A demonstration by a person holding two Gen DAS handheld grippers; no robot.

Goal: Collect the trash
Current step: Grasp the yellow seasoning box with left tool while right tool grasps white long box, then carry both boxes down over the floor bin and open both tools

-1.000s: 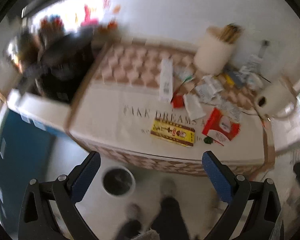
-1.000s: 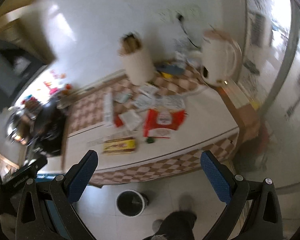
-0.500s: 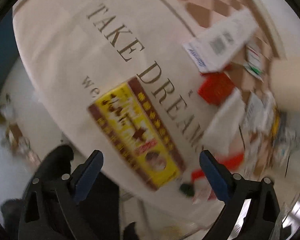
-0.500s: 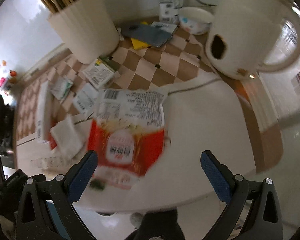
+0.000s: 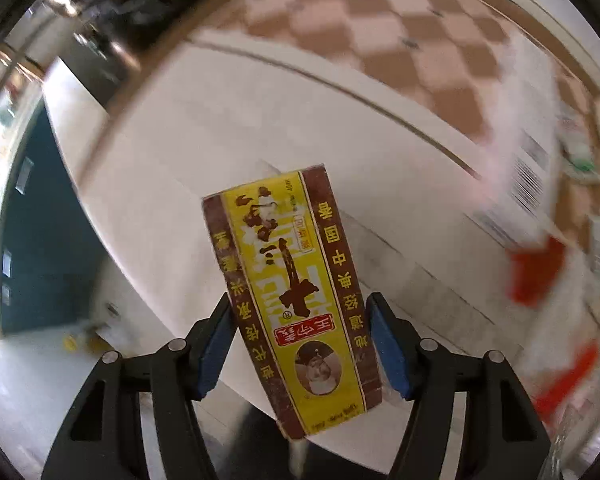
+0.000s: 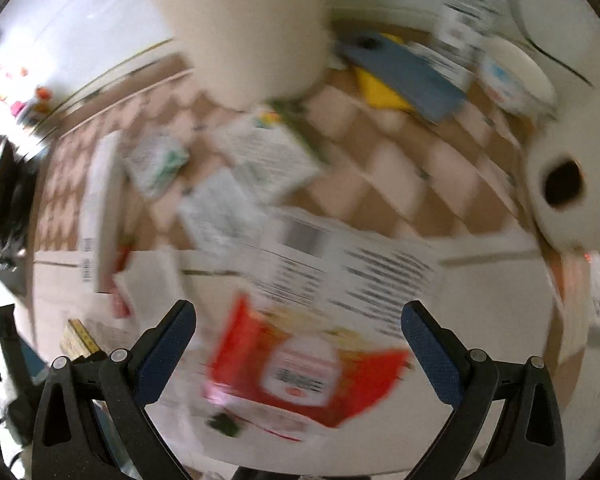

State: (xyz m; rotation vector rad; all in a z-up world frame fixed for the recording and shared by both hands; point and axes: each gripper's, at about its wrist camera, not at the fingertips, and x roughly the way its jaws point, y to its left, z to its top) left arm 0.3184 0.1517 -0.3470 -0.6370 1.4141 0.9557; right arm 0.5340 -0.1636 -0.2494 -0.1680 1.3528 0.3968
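My left gripper (image 5: pixel 300 344) is shut on a yellow and brown drink carton (image 5: pixel 288 280), its blue pads pressed on both sides of the lower half, and holds it above the white tablecloth (image 5: pixel 220 128). My right gripper (image 6: pixel 298 344) is open and empty, just above a red and white snack wrapper (image 6: pixel 312 376) lying on the cloth. A corner of the carton (image 6: pixel 78 338) shows at the left edge of the right wrist view. Several paper packets (image 6: pixel 260 160) lie behind the wrapper, blurred.
A cream utensil holder (image 6: pixel 248 28) stands at the back. A white kettle (image 6: pixel 572 184) is at the right, a bowl (image 6: pixel 512 76) and a blue-grey flat item (image 6: pixel 408 72) behind. A long white box (image 6: pixel 100 208) lies left. Red scraps (image 5: pixel 536 272) lie right of the carton.
My left gripper has closed on the carton and raised it off the cloth. My right gripper has moved closer over the red wrapper, jaws still open.
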